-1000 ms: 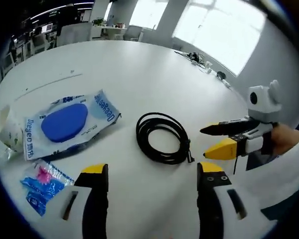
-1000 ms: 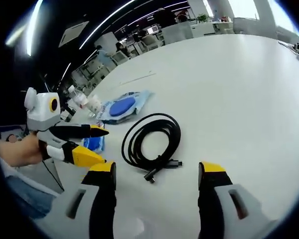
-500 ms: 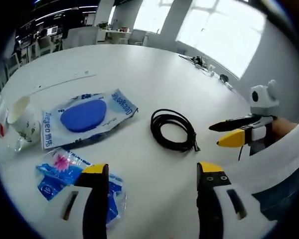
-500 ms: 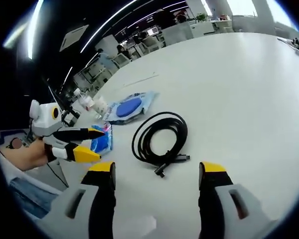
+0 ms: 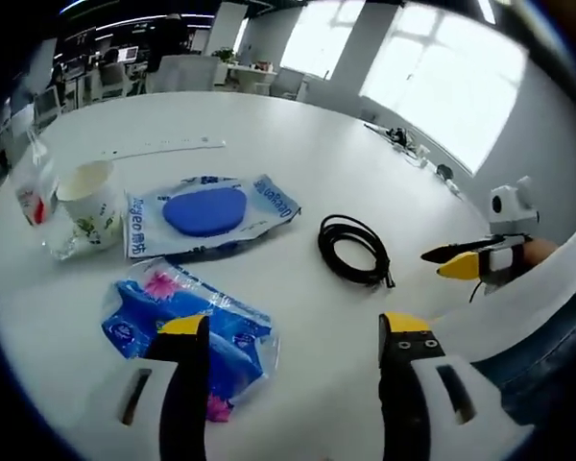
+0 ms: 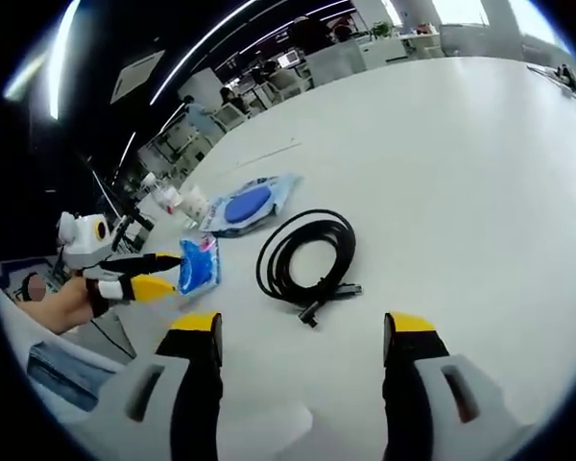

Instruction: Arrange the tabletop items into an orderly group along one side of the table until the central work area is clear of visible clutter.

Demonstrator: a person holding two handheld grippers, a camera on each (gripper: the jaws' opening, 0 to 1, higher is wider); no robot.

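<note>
On the white round table (image 5: 269,125) lie a coiled black cable (image 5: 355,250), a wet-wipes pack with a blue oval lid (image 5: 206,211), a small blue packet (image 5: 187,327), a paper cup (image 5: 88,197) and a plastic bottle (image 5: 29,182). My left gripper (image 5: 293,336) hangs open above the near table edge, by the blue packet. My right gripper (image 6: 302,336) is open over the table, short of the cable (image 6: 302,259). The right gripper (image 5: 456,259) enters the left gripper view from the right; the left gripper (image 6: 149,274) shows at the left of the right gripper view, near the blue packet (image 6: 199,264).
A white strip (image 5: 163,147) lies farther back on the table. More cables and small things (image 5: 403,144) sit at the far edge by the windows. Office desks and chairs (image 6: 269,86) stand beyond. A person's hand (image 6: 62,303) holds the left gripper.
Both grippers have pulled back from the table's things, so the cable looks smaller. The cup, bottle and whole blue packet have come into the left gripper view. Nothing on the table moved.
</note>
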